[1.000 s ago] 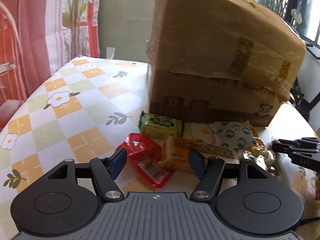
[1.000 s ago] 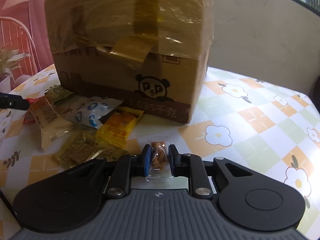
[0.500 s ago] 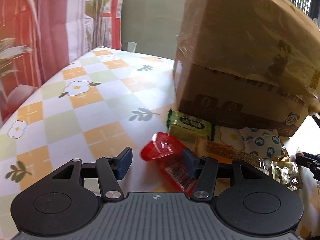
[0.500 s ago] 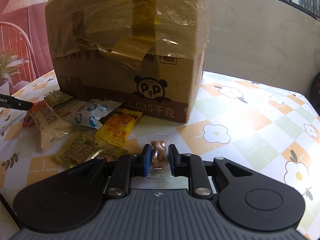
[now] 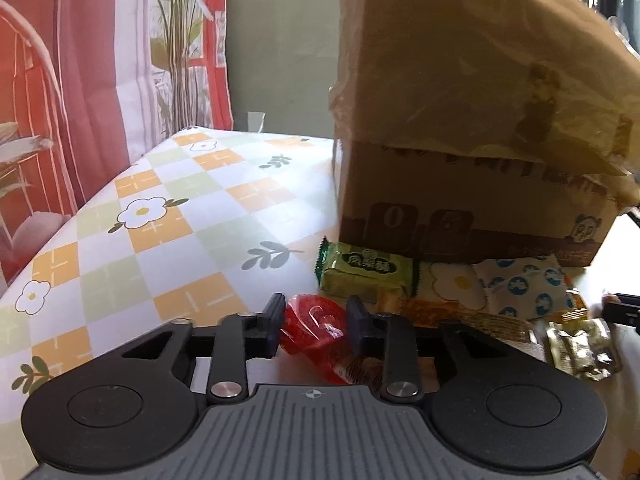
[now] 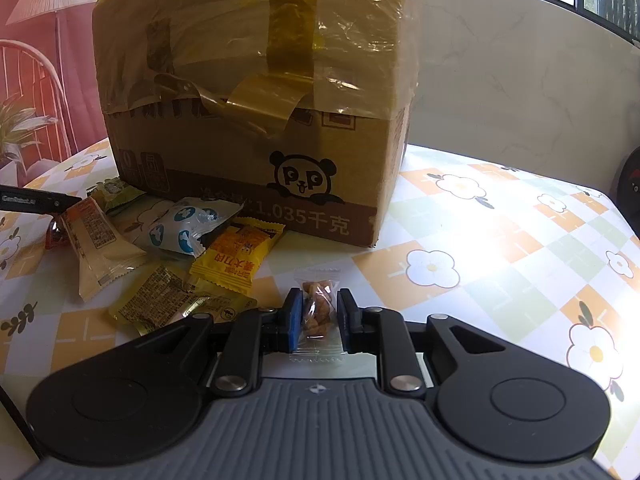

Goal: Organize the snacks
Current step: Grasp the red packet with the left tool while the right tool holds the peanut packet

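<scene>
My left gripper (image 5: 314, 326) has closed on a red snack packet (image 5: 316, 330); both pads touch it. My right gripper (image 6: 318, 314) is shut on a small clear packet of brown nuts (image 6: 317, 308), held just above the table. A taped cardboard box with a panda print (image 6: 256, 100) stands behind a pile of snacks: a green packet (image 5: 366, 270), a white-and-blue packet (image 5: 524, 284), a yellow-orange packet (image 6: 240, 256), a gold packet (image 6: 160, 300) and a beige packet (image 6: 96, 248). The left gripper's tip (image 6: 36, 201) shows in the right wrist view.
The table carries a checked flower-print cloth (image 5: 180, 216). Its left edge drops off beside a red-and-white curtain (image 5: 100, 60). A pale wall (image 6: 520, 80) stands behind the table, and a dark round object (image 6: 630, 188) is at the far right.
The left gripper's jaws have narrowed from wide open onto the red packet and moved in over it. The right gripper has risen slightly with the nut packet.
</scene>
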### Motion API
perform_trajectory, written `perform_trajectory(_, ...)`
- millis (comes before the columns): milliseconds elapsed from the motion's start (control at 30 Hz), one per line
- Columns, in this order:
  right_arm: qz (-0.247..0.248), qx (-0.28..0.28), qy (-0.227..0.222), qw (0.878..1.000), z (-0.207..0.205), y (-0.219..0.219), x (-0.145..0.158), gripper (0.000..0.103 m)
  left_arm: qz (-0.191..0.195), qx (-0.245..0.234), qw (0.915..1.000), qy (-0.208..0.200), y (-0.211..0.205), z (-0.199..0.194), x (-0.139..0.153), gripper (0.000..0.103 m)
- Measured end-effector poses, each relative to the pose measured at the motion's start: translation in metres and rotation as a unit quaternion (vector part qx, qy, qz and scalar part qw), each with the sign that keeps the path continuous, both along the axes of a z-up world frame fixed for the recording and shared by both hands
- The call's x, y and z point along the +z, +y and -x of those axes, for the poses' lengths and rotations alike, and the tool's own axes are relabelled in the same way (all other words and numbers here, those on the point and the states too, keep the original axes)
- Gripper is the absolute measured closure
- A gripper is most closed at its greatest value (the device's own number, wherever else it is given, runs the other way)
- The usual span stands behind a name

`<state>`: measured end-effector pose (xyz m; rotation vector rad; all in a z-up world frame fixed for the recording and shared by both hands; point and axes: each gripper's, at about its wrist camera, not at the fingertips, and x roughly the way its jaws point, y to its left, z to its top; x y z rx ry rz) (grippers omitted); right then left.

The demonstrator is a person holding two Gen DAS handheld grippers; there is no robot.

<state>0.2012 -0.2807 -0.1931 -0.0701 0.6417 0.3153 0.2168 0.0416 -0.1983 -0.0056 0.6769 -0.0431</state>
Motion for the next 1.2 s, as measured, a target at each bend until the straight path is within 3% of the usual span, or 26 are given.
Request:
perform_trajectory(33,0.0,0.0,0.0,1.0,0.0,0.0,0.0,0.083,0.004,-0.001,1.0,-0.004,0.001,0.003,0.003,0.09)
perform_trajectory(67,0.0,0.0,0.0,1.0,0.0,0.0,0.0,0.083,0.003,0.0,1.0,-0.005,0.002,0.004,0.005,0.096)
perform_trajectory(233,0.001,0.001,-0.001,1.0,0.0,-0.001,0.0,0.083,0.04,-0.008,0.9986,0.033,0.012,0.003,0.001,0.092)
perform_trajectory(300,0.002,0.0,-0.001,1.0,0.0,0.0,0.0,0.083,0.05,0.006,0.998,0.04,0.018,0.007,0.0,0.075)
perform_trajectory(333,0.002,0.001,-0.001,1.0,0.001,0.0,0.0,0.083,0.057,0.013,0.9975,0.04,0.021,0.009,0.0,0.058)
perform_trajectory(367,0.003,0.001,-0.002,1.0,0.001,0.0,0.0,0.083,0.064,0.019,0.997,0.038,0.024,0.013,0.002,0.052)
perform_trajectory(600,0.001,0.003,-0.003,1.0,0.0,0.0,-0.001,0.083,0.139,0.042,0.9863,0.078,0.03,0.03,0.004,0.052)
perform_trajectory(667,0.001,0.003,-0.004,1.0,0.0,0.0,-0.001,0.083,0.129,0.034,0.9871,0.088,0.02,0.029,0.0,0.053)
perform_trajectory(900,-0.002,0.003,-0.003,1.0,0.001,0.001,-0.001,0.083,0.077,0.022,0.9949,0.062,0.004,0.021,-0.006,0.06)
perform_trajectory(1100,-0.007,0.003,-0.002,1.0,0.001,0.0,-0.001,0.083,0.056,0.009,0.9975,0.041,-0.004,0.017,-0.009,0.06)
perform_trajectory(1200,-0.008,0.002,-0.002,1.0,0.001,0.001,-0.001,0.083,0.025,-0.005,0.9991,0.035,-0.013,0.016,-0.011,0.058)
